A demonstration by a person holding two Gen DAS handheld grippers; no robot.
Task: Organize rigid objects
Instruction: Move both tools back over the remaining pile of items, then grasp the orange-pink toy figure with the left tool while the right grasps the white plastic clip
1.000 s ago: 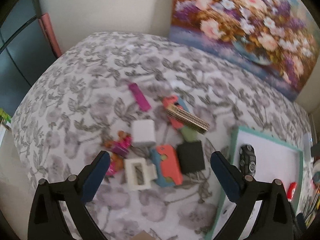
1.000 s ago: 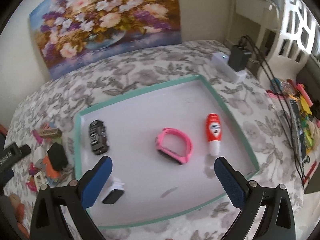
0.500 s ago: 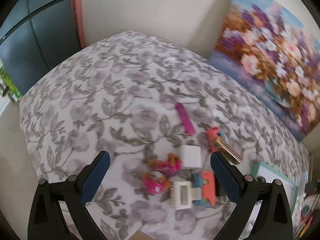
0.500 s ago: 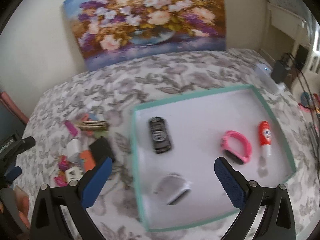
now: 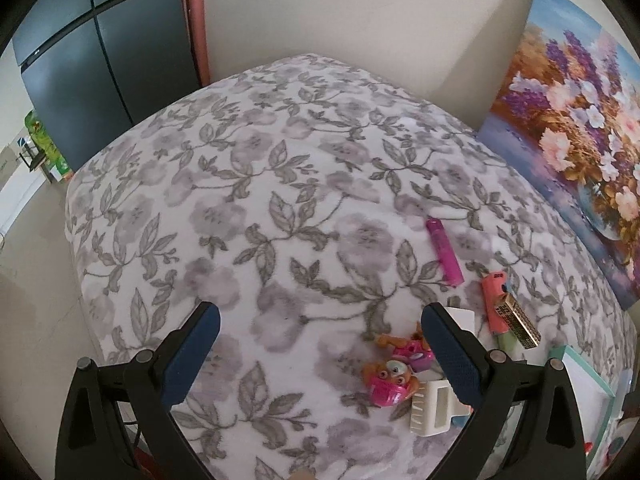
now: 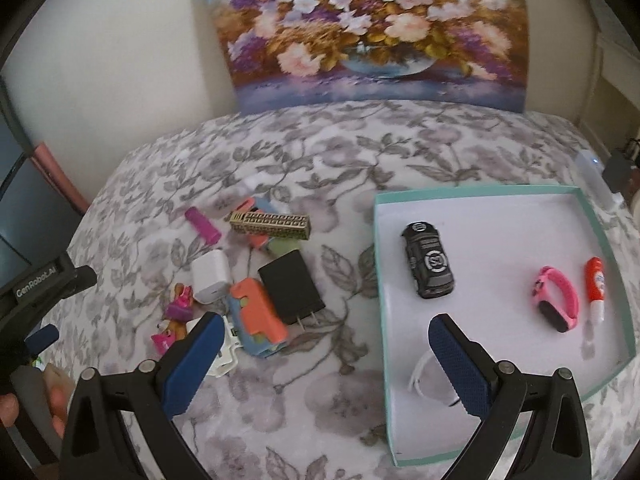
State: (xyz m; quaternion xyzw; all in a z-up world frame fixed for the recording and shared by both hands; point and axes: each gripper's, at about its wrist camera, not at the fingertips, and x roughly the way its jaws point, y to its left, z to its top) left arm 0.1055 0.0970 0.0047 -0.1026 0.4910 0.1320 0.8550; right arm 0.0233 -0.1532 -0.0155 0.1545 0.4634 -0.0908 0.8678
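Both empty: left hand-held gripper [image 5: 320, 346] spread wide above the floral bedspread [image 5: 248, 208]; right hand-held gripper [image 6: 322, 350] spread wide between the toy pile and teal-rimmed white tray [image 6: 600, 380].

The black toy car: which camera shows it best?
The right wrist view: the black toy car lies whole and unobstructed in the teal tray. The left wrist view shows only a corner of that tray, no car.

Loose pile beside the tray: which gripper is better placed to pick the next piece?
Left, probably. The left gripper hangs open right beside the toy figures, while the right gripper straddles the tray edge, farther back.
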